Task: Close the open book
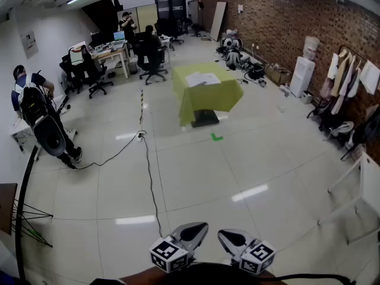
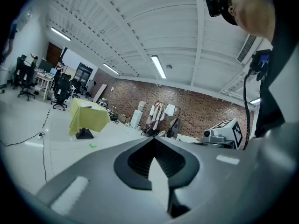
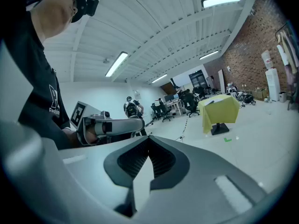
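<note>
The open book (image 1: 203, 79) lies with white pages up on a table draped in a yellow-green cloth (image 1: 208, 97), far across the room. The same table (image 2: 87, 115) shows small in the left gripper view, and the table (image 3: 218, 109) again in the right gripper view. Both grippers hang close to my body at the bottom of the head view, well short of the table. My left gripper (image 1: 199, 229) and right gripper (image 1: 227, 236) are shut, jaw tips meeting, nothing held. Each shows in the other's view: right gripper (image 2: 225, 132), left gripper (image 3: 111, 125).
A black cable (image 1: 149, 177) runs over the glossy floor toward me. A green tape mark (image 1: 217, 137) lies before the table. A person with a backpack (image 1: 35, 108) stands at left. A clothes rack (image 1: 350, 76) and white frame (image 1: 362, 186) are at right, office chairs (image 1: 151, 58) behind.
</note>
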### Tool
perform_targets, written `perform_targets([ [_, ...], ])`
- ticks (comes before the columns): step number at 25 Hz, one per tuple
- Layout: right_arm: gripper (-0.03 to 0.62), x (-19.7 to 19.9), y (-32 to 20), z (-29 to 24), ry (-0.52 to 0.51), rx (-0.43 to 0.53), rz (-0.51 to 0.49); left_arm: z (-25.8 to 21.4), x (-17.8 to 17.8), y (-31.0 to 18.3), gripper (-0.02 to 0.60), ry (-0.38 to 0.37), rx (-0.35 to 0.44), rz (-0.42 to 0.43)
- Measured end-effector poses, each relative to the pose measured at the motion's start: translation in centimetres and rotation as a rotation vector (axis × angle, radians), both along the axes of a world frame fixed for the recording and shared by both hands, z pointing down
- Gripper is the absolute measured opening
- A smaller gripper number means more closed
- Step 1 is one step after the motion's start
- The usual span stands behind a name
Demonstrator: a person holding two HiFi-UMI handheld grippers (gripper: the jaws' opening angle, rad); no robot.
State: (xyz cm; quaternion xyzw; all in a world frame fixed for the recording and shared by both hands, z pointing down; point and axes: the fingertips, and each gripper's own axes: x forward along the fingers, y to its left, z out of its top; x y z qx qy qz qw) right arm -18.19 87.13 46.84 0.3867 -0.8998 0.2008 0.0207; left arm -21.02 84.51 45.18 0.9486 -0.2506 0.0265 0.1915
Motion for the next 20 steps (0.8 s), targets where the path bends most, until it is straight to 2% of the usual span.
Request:
perform_targets([
  [3, 0.007, 0.2, -0.3, -0.4, 0.001, -0.002, -0.003, -1.2, 0.0, -0.7, 0.008, -0.004, -0.004, -0.013],
  [20, 0.007, -1.1, -0.5, -0.3, 0.008, -0.017, -0.01, -0.9, -1.3, -0.8, 0.008, 0.014, -0.011, -0.007],
])
